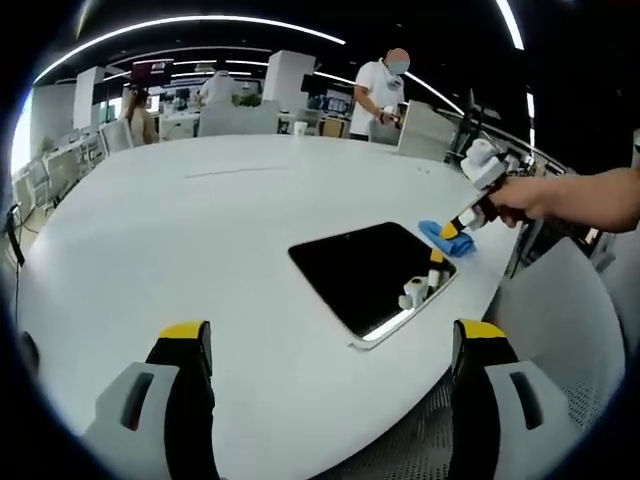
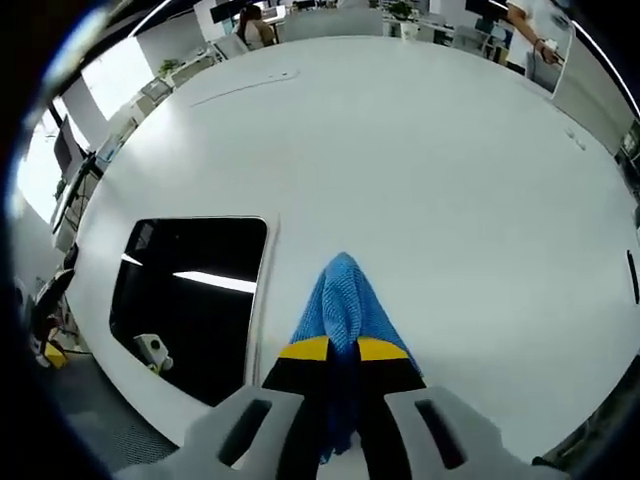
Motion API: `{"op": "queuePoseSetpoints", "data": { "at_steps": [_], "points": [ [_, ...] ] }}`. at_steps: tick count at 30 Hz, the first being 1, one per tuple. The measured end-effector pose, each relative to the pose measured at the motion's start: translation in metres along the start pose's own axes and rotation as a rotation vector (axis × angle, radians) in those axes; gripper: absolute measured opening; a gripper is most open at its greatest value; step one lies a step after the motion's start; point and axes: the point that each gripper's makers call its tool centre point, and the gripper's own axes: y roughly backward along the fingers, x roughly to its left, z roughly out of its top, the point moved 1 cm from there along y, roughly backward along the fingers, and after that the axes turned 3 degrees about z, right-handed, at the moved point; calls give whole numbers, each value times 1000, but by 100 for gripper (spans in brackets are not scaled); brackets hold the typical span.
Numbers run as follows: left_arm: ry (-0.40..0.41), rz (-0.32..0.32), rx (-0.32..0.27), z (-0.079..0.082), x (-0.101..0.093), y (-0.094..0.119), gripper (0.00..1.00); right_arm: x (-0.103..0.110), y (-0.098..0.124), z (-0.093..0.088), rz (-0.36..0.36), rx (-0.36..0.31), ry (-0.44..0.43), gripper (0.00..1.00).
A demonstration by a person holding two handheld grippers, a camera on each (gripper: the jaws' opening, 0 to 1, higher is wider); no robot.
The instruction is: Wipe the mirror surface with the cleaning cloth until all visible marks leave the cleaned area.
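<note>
A dark rectangular mirror (image 1: 372, 274) lies flat on the white table (image 1: 200, 230), near its right edge. In the right gripper view the mirror (image 2: 190, 300) sits to the left of my jaws. My right gripper (image 2: 343, 352) is shut on a blue cleaning cloth (image 2: 343, 300), whose free end rests on the table just right of the mirror. In the left gripper view, that gripper (image 1: 458, 228) and the cloth (image 1: 441, 237) show at the mirror's far right corner, held by a person's hand. My left gripper (image 1: 335, 340) hovers open above the table in front of the mirror, holding nothing.
The table's curved edge (image 1: 470, 320) runs close by the mirror, with a grey chair (image 1: 560, 320) beyond it. Behind the table stand people (image 1: 380, 95), desks and chairs. A thin mark (image 2: 245, 88) lies far off on the table.
</note>
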Motion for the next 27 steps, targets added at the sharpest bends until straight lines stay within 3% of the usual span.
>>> {"op": "queuePoseSetpoints", "data": {
  "at_steps": [11, 14, 22, 27],
  "points": [
    [17, 23, -11, 1, 6, 1, 99, 0, 1, 0, 23, -8, -21, 3],
    [7, 16, -3, 0, 4, 0, 99, 0, 6, 2, 49, -10, -82, 3],
    [4, 0, -5, 1, 1, 0, 99, 11, 32, 44, 42, -68, -37, 2],
    [9, 1, -5, 0, 2, 0, 98, 29, 21, 57, 122, -41, -94, 2]
  ]
}}
